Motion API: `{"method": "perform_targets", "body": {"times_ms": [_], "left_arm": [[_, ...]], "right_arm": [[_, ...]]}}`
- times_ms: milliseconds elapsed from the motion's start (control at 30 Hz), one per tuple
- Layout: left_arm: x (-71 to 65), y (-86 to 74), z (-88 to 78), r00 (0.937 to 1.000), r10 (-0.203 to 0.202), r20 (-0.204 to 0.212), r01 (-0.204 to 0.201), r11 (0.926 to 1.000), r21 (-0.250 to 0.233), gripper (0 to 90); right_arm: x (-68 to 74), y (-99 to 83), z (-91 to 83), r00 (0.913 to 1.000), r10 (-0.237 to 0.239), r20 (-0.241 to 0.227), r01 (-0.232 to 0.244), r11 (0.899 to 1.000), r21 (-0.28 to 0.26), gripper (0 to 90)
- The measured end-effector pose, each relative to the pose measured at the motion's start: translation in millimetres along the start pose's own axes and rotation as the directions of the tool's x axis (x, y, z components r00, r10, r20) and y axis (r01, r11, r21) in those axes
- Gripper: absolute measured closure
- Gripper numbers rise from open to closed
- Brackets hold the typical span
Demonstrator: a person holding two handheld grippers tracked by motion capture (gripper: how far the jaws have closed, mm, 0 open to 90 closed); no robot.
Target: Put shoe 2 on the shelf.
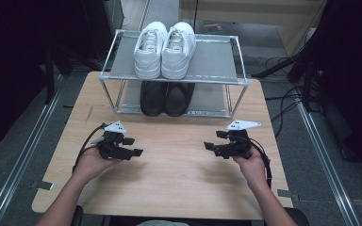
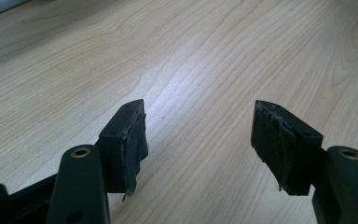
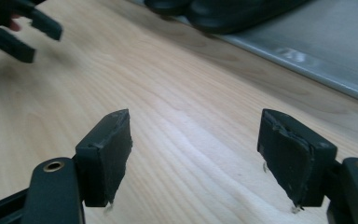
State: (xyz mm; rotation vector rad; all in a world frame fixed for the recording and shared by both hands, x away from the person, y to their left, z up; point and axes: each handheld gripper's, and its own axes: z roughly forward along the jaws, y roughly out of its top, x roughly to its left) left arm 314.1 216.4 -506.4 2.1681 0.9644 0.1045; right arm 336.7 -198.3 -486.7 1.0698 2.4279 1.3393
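Note:
My left gripper (image 1: 133, 146) rests low over the wooden table (image 1: 169, 183) on its left side, jaws open and pointing right, nothing between them. In the left gripper view its gripper (image 2: 199, 106) has only bare wood between the pads. My right gripper (image 1: 215, 140) mirrors it on the right side, pointing left, jaws wide open and empty. The right gripper view has its gripper (image 3: 194, 114) just above the wood, with the left gripper (image 3: 23, 28) farther off at the top left.
A metal two-level shoe rack (image 1: 217, 61) stands at the table's far edge. White sneakers (image 1: 165, 47) sit on its top shelf and black shoes (image 1: 166, 96) on the lower one (image 3: 317, 37). Both forearms enter from the bottom. Cables lie on the floor at right.

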Motion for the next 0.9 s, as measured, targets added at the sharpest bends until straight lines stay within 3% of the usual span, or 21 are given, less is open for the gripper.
{"method": "perform_targets", "body": {"times_ms": [300,400,767,900], "left_arm": [[-1.9,0.3,-0.2,1.0,0.006,0.002,-0.006,1.0,0.004,35.7],[-1.6,0.2,0.3,1.0,-0.005,0.002,0.005,1.0,0.004,35.4],[-2.8,0.6,2.9,0.9999,-0.012,0.012,0.012,0.9999,0.011,32.5],[-6.7,0.2,10.7,0.9998,-0.019,0.01,0.018,0.9992,0.034,26.2]], "right_arm": [[-11.9,-1.9,0.3,0.9986,0.04,0.035,-0.041,0.999,0.002,26.6],[-12.8,-1.7,-0.1,0.9978,0.061,0.026,-0.06,0.998,-0.007,26.6],[-10.2,-2.2,2.1,0.9992,0.033,0.025,-0.033,0.999,0.006,26.2],[-8.2,-3.0,6.0,0.9996,0.023,0.014,-0.023,0.999,0.027,26.1]]}}
